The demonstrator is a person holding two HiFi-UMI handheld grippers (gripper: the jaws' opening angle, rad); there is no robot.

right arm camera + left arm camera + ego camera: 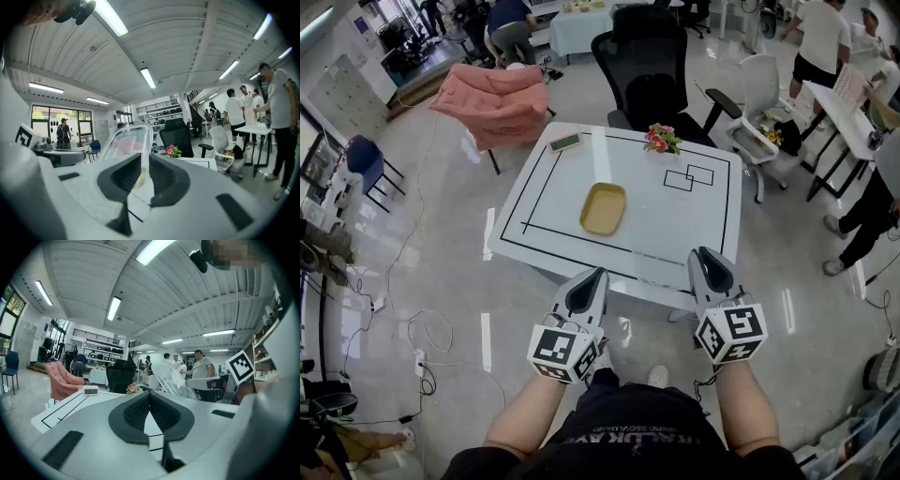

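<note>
Left gripper (pixel 600 274) hovers at the table (pixel 712 220) edge, yellow tray (pixel 604 208) ahead.

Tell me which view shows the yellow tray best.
The head view: the yellow tray lies whole, seen from above, on the white table. The right gripper view catches only what looks like a yellowish sliver of it; the left gripper view does not show it.

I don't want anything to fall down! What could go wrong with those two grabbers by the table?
1. The left gripper's fingers are together, so it might shove the shallow yellow tray instead of gripping its rim.
2. The flowers stand by the table's far edge; a long reach could perhaps knock them off.
</note>
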